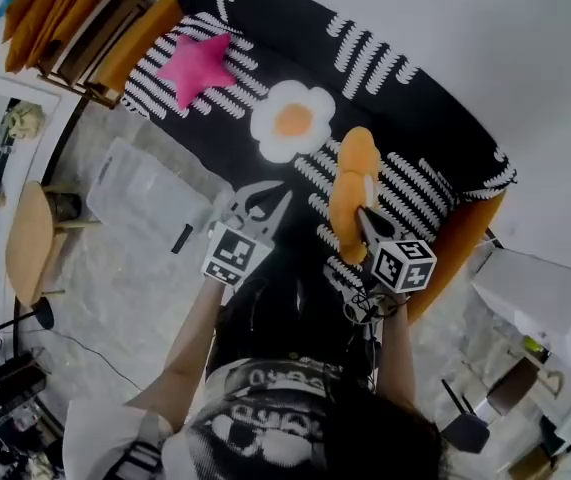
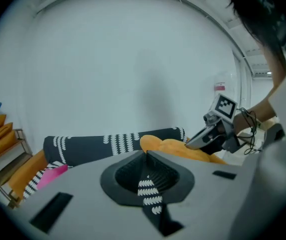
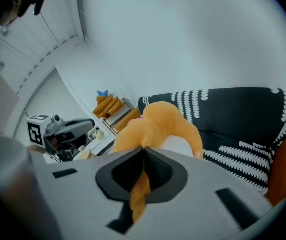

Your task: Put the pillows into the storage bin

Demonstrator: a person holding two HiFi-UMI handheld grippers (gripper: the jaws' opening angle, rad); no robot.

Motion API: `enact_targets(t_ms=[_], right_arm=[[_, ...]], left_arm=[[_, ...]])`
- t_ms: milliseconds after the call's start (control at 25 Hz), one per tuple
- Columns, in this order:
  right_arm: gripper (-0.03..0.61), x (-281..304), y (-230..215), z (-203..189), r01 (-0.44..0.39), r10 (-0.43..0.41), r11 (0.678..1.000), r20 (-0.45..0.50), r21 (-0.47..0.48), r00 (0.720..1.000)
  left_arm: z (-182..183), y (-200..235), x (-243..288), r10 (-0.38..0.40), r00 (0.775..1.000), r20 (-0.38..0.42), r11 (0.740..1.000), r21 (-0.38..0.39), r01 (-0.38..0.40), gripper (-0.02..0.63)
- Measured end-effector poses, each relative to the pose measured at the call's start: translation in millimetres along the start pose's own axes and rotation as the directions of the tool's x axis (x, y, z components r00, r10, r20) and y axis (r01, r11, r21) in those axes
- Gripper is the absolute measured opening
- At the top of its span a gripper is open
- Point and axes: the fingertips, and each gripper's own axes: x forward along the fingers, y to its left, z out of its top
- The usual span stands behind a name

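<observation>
- Grips the orange pillow (image 3: 158, 124) by its edge in the right gripper (image 3: 144, 153), jaws clenched on the fabric — raised over the black-and-white striped sofa (image 1: 415, 118).
- Carries the left gripper (image 2: 146, 155) with jaws pressed together; striped cloth in the slot probably just sofa seen through.
- Leaves the pink star pillow (image 1: 197, 65) and white flower pillow (image 1: 293, 120) on the sofa, the clear storage bin (image 1: 145, 193) on the floor near it.
- Bears square markers (image 1: 403, 265) on both cubes (image 1: 235, 258); shirt print (image 1: 265, 408) too blurred to read.

Counting three pillows along the upper middle: pink star pillow (image 1: 197, 65), white flower pillow (image 1: 293, 120), orange pillow (image 1: 353, 178). Counting one clear storage bin (image 1: 140, 193) at centre left, one striped sofa (image 1: 415, 183), two grippers: left gripper (image 2: 146, 153), right gripper (image 3: 144, 148).
</observation>
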Motion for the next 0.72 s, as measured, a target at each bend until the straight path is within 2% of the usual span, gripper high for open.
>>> enact_targets(t_ms=[160, 360, 520, 720], right_arm=[[0.011, -3.2, 28.8, 8.6, -0.057, 0.057, 0.998, -0.002, -0.037, 0.998], [0.011, 19.5, 74.5, 13.0, -0.143, 0.139, 0.986, -0.042, -0.092, 0.989], [0.011, 60.9, 125.6, 16.3, -0.251, 0.236, 0.955, -0.105, -0.159, 0.966], [0.011, 117.9, 201.2, -1.1, -0.329, 0.301, 0.924, -0.159, -0.196, 0.940]], left_arm=[[0.1, 6.9, -42.5, 0.083, 0.997, -0.006, 0.996, -0.019, -0.083, 0.017], [-7.3, 28.7, -96.0, 0.185, 0.983, -0.014, 0.981, -0.063, -0.186, 0.017], [-25.9, 59.9, -149.9, 0.321, 0.947, -0.022, 0.939, -0.119, -0.322, 0.017], [-75.1, 100.4, -225.6, 0.413, 0.909, -0.052, 0.896, -0.156, -0.416, 0.017]])
